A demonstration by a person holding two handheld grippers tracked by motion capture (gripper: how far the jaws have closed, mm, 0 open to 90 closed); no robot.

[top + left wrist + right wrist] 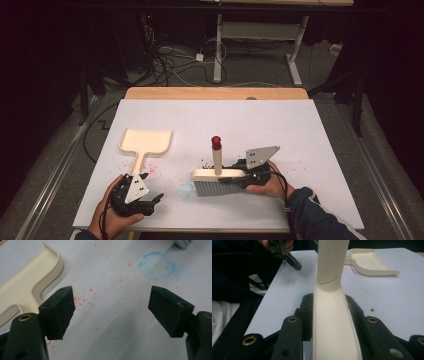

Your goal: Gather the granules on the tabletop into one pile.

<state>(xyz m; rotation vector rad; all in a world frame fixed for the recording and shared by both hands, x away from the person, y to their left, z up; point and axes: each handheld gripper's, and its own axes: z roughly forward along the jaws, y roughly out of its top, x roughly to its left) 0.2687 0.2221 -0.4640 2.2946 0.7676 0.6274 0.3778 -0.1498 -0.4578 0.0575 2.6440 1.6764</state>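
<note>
We note a white sheet [112, 322] lying under and between the jaws in the left gripper view. Red specks [82, 300] lie scattered on it just beyond the left-hand jaw. A blue ring mark [157, 265] sits ahead of the right-hand jaw. In the right gripper view, one dark crumb [372, 309] rests just right of the jaws.

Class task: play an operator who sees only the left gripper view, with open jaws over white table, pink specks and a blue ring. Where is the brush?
Observer: The brush stands on its bristles right of the blue ring, handle upright.
Operator: Is anything holding it?
Observer: Yes, the right gripper is clamped on its cream back.
Operator: What tops the handle?
Observer: A red cap.
</note>
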